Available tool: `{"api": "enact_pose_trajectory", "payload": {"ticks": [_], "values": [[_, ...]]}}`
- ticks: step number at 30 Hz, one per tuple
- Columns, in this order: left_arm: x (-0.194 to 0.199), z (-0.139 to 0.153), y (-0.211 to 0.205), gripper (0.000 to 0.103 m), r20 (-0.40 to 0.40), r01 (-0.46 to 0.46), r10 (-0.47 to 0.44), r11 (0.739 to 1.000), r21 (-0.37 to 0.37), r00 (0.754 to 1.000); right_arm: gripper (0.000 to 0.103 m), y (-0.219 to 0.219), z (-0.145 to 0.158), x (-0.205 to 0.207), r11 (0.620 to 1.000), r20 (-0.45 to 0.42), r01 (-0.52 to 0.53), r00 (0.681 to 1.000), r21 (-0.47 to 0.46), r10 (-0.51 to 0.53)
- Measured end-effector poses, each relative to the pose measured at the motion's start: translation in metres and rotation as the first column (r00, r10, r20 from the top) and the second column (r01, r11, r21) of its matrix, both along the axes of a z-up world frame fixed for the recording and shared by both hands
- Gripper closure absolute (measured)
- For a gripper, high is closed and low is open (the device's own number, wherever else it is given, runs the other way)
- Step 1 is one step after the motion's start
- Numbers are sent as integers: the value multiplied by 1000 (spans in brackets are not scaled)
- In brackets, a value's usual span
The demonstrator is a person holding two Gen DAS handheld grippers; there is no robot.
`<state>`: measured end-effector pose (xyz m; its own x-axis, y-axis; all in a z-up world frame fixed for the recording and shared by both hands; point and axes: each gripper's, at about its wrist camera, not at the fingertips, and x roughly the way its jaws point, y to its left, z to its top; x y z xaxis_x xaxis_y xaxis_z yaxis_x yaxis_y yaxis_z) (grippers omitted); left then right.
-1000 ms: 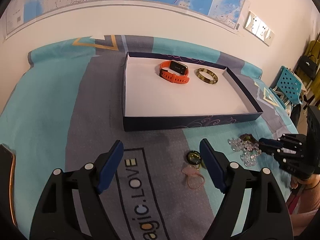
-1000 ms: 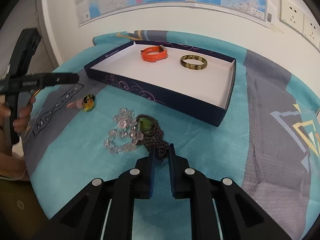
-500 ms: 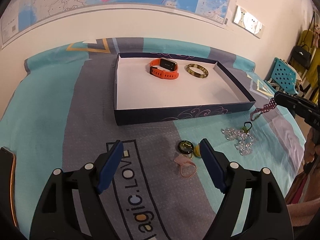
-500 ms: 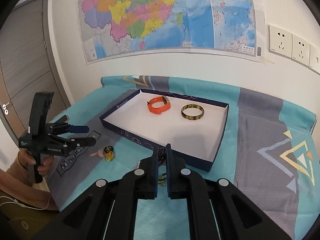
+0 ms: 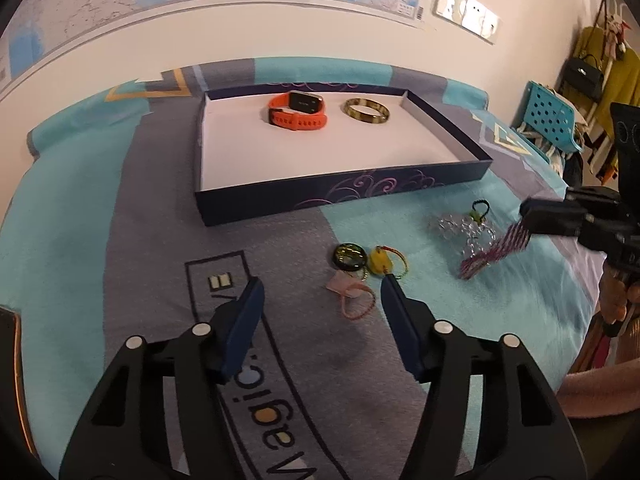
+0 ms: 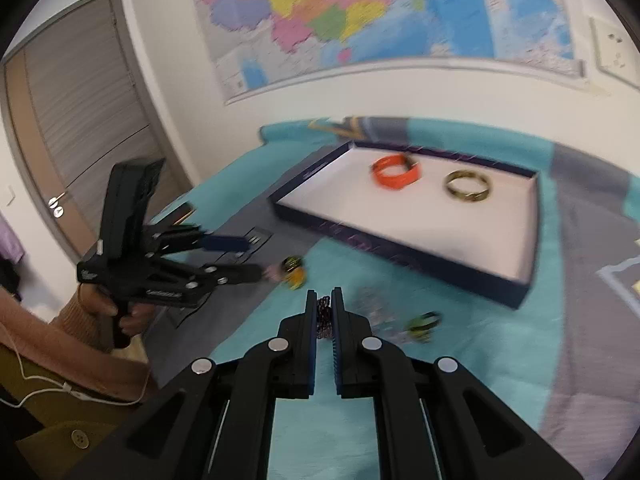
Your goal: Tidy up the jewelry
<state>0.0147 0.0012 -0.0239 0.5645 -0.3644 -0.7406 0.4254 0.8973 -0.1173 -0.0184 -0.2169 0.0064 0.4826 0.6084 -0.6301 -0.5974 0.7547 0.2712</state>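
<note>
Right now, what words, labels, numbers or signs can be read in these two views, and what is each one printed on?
"agic" with a partial letter after it: printed upside down on the grey band of the tablecloth, partly hidden by the left tool.
Wall map: labels too small and blurred to read.
Box side: swirl ornament only, no words.
Left tool's side marking, right wrist view: blurred, unreadable.

Teal-grey cloth (image 5: pixel 80 208): box (image 5: pixel 360 194), clear beads (image 5: pixel 460 228), small trinkets (image 5: pixel 360 264).

We see our left gripper (image 5: pixel 320 292) closing above the cloth (image 5: pixel 72 240), nothing pressed between its pads, a pink ring (image 5: pixel 354 300) just ahead. At right, our right gripper (image 5: pixel 532 216) pinches a blurred beaded chain (image 5: pixel 492 250); the tray (image 5: pixel 344 196) holds an orange watch (image 5: pixel 298 112) and a bangle (image 5: pixel 367 111).
</note>
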Motion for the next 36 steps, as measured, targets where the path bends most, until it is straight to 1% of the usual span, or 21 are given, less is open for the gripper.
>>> {"api": "enact_pose_trajectory", "payload": {"ticks": [1,2,3,4,7,8,10,13,16,17,22,24,25,28,30,32,36], "values": [[1,0,-2,46,0,9,-9,1000,2,1000,94,4,-2,-1,1000,-10,-22,1000,-1,22],[1,-1,-4,46,-2,19,-19,1000,6,1000,93,9,-5,-2,999,-23,-46,999,-16,46],[1,-2,-6,48,-3,24,-24,1000,11,1000,89,12,-7,-3,998,-26,-56,998,-28,55],[2,-3,-8,48,-6,28,-28,999,15,1000,83,14,-7,-3,998,-25,-59,998,-37,58],[3,-6,-9,51,-17,30,-30,1000,5,999,77,19,-4,2,997,-12,-58,998,-50,57],[3,-6,-8,53,-20,26,-26,1000,2,999,77,23,-3,7,997,-8,-50,999,-60,50],[5,-7,-7,53,-23,17,-17,1000,1,1000,77,32,-4,16,997,-8,-53,999,-63,52],[6,-7,-3,53,-24,-8,8,1000,11,1000,77,55,-12,37,993,-21,-55,998,-109,53],[6,-6,0,53,-23,-18,18,1000,8,1000,77,74,-20,51,989,-45,-92,995,-113,87],[6,-7,2,53,-26,-23,23,1000,6,999,77,80,-23,55,987,-52,-94,995,-130,88],[6,-7,9,53,-26,-37,37,999,-1,999,83,90,-34,60,974,-87,-114,991,-196,99],[7,-7,10,53,-27,-39,39,999,-3,999,83,88,-36,56,964,-82,-106,993,-244,88],[7,-7,11,53,-26,-40,40,999,-4,999,83,86,-35,54,963,-80,-101,993,-249,84],[10,-7,13,53,-28,-49,48,999,-13,998,83,86,-27,51,969,-51,-100,995,-227,91],[11,-7,13,53,-27,-52,52,999,-14,998,83,94,-24,53,965,-29,-109,994,-237,105],[11,-7,13,53,-27,-54,54,998,-13,998,83,105,-26,54,954,-15,-133,991,-270,134],[10,-7,15,53,-32,-57,56,998,-19,998,83,118,-35,61,932,-13,-147,988,-330,151]]}}
